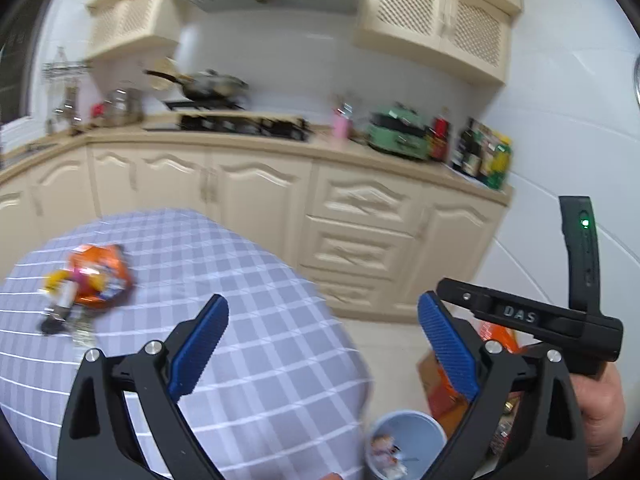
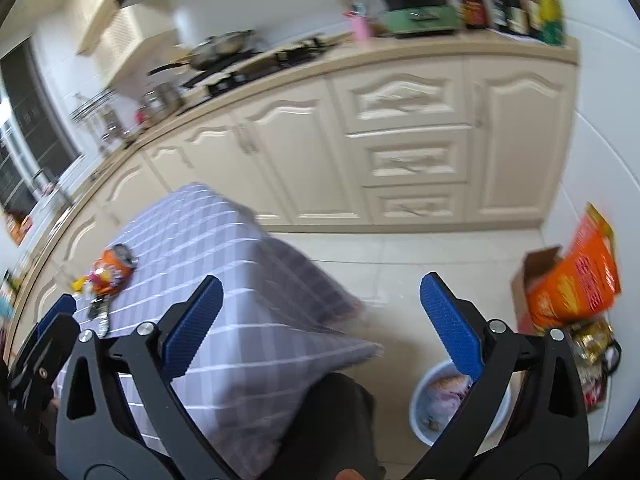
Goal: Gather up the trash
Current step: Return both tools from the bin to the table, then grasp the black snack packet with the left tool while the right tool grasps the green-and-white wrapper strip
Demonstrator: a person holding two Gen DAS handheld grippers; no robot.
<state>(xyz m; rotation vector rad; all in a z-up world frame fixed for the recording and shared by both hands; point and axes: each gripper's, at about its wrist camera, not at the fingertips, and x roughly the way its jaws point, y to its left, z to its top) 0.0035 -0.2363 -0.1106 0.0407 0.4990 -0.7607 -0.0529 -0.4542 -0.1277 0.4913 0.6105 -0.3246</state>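
Reading "DAS" on the right gripper [image 1: 516, 314] body; wrapper print is blurred. Both grippers, left gripper [image 1: 323, 350] included, gape wide and empty. Orange wrapper [image 1: 100, 274] lies near the table's [image 1: 240, 280] far left edge.

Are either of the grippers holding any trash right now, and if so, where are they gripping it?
Nothing is held. The left hand-held gripper and the right hand-held gripper are both open and empty. The orange wrapper lies on the table.
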